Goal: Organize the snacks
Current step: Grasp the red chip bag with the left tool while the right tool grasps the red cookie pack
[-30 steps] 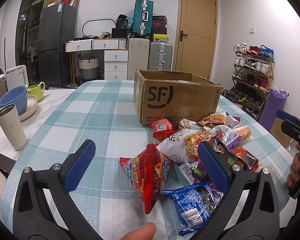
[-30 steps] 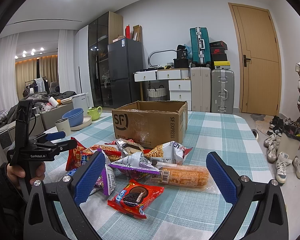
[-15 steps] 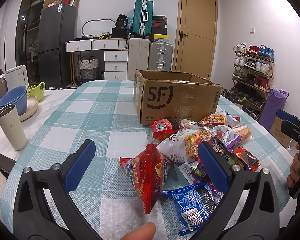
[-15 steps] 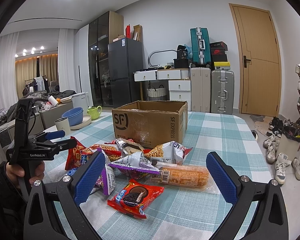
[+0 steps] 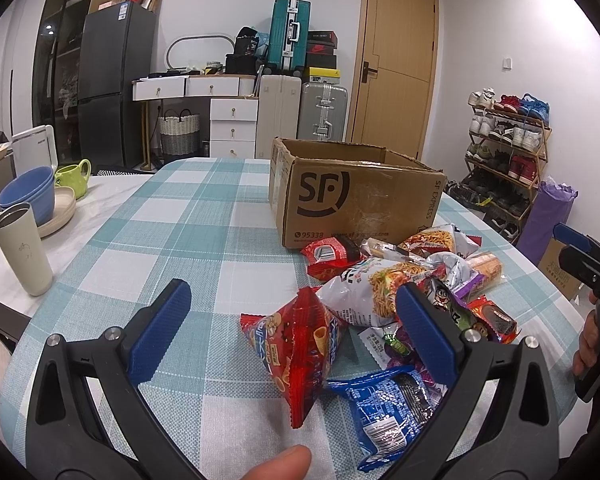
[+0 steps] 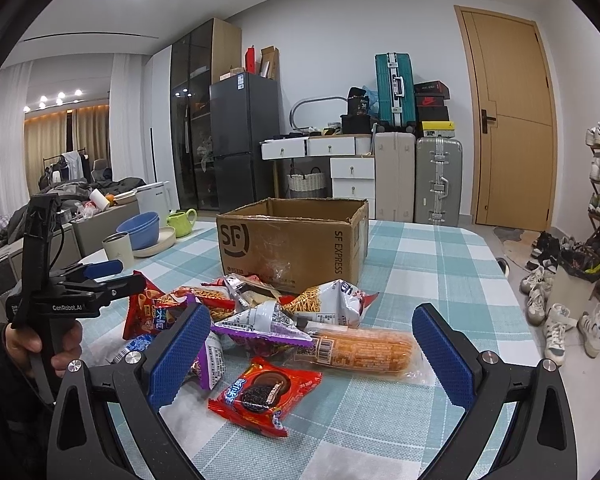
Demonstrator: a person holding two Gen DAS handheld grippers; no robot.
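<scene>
While both tongs, left (image 5: 290, 332) and right (image 6: 310, 354), are held wide open and empty, a first snack (image 5: 300, 344) is judged due for gripping and boxing (image 5: 352, 196).

Left wrist view: low over the surface (image 5: 172, 216), near edge, facing across the snacks (image 5: 380, 300) toward the box (image 5: 356, 200) and door. Right wrist view: same height, from the snacks' other side, angled left toward the box (image 6: 292, 244). Both share snacks, box, back wall; each catches the other tool.
</scene>
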